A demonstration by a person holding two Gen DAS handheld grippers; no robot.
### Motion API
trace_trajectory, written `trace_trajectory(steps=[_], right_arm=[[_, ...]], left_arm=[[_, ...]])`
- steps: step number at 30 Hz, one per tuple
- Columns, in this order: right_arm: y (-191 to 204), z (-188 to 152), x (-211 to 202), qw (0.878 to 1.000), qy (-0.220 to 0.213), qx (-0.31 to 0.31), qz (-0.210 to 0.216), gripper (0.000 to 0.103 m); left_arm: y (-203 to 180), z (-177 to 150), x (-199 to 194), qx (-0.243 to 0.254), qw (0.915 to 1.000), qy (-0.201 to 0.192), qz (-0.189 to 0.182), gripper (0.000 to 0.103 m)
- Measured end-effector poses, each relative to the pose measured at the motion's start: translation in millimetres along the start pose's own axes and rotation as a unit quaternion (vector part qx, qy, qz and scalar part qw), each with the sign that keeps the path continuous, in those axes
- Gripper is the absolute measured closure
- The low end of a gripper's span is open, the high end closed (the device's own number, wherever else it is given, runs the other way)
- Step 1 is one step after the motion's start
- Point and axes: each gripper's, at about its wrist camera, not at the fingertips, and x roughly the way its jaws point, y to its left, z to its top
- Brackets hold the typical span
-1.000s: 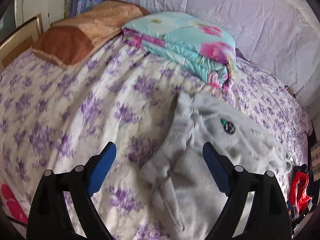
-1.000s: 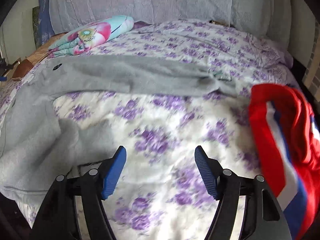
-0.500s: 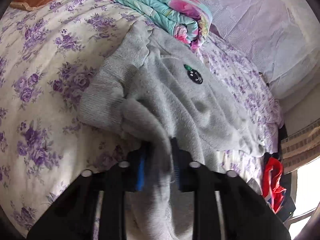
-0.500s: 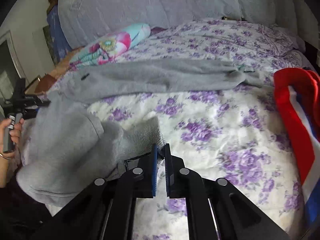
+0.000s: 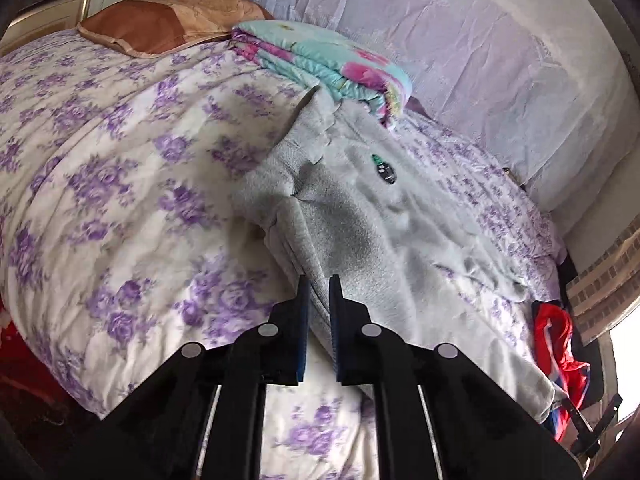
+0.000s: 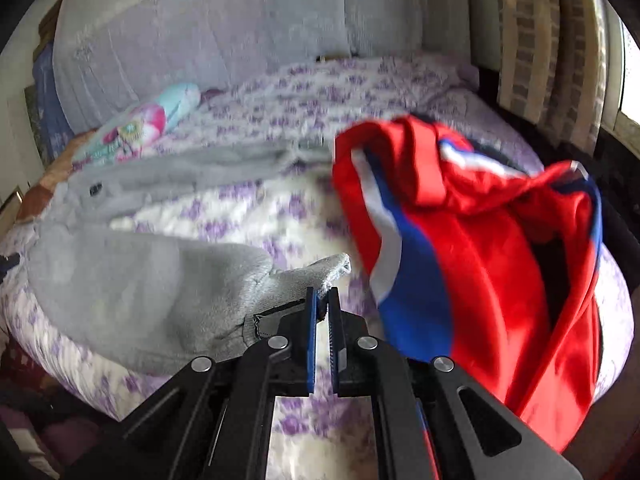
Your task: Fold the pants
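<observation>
Closest to me, both grippers are pinched down on cloth. The left gripper point(image 5: 318, 286) has its jaws clamped on a fold of the grey pants point(image 5: 360, 240) near the waist end, and the right gripper point(image 6: 322, 298) has its jaws squeezed on the cuff of the near leg, lifting it a bit off the bedspread point(image 6: 248, 216).

As for progress, I'd say this is barely started. The pants are spread across the bed with the two legs splayed apart, the far leg stretched along the back, the near one bunched at the bed's edge. No fold looks made yet; laying one leg over the other looks like the step in hand, and everything after that is left.

Just beside the cuff, a crumpled red jacket point(image 6: 480, 248) with a blue and white stripe sits on the bed, and it could crowd the folding space. Further back, a folded floral quilt point(image 5: 324, 60) touches the waistband, with a brown pillow point(image 5: 160, 24) behind it.
</observation>
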Motion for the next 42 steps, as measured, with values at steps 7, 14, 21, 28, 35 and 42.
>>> trace_trajectory(steps=[7, 14, 21, 28, 35, 42], right_arm=[[-12, -30, 30, 0.998, 0.01, 0.056, -0.004, 0.075], [10, -36, 43, 0.999, 0.012, 0.033, -0.01, 0.077], [-9, -28, 31, 0.998, -0.018, 0.052, -0.022, 0.099], [-10, -19, 0, 0.999, -0.022, 0.028, -0.027, 0.099], [-4, -32, 29, 0.997, 0.03, -0.008, -0.069, 0.093], [14, 11, -39, 0.998, -0.062, -0.032, 0.005, 0.089]], left_arm=[[28, 16, 37, -0.053, 0.9984, 0.017, 0.006, 0.047], [14, 40, 78, -0.089, 0.9951, 0.028, -0.033, 0.046], [-5, 33, 37, -0.048, 0.9982, -0.01, -0.034, 0.086], [2, 11, 3, -0.022, 0.9998, 0.001, 0.0, 0.085], [50, 6, 36, -0.067, 0.996, 0.06, 0.005, 0.059], [12, 23, -42, 0.022, 0.9996, 0.009, 0.013, 0.057]])
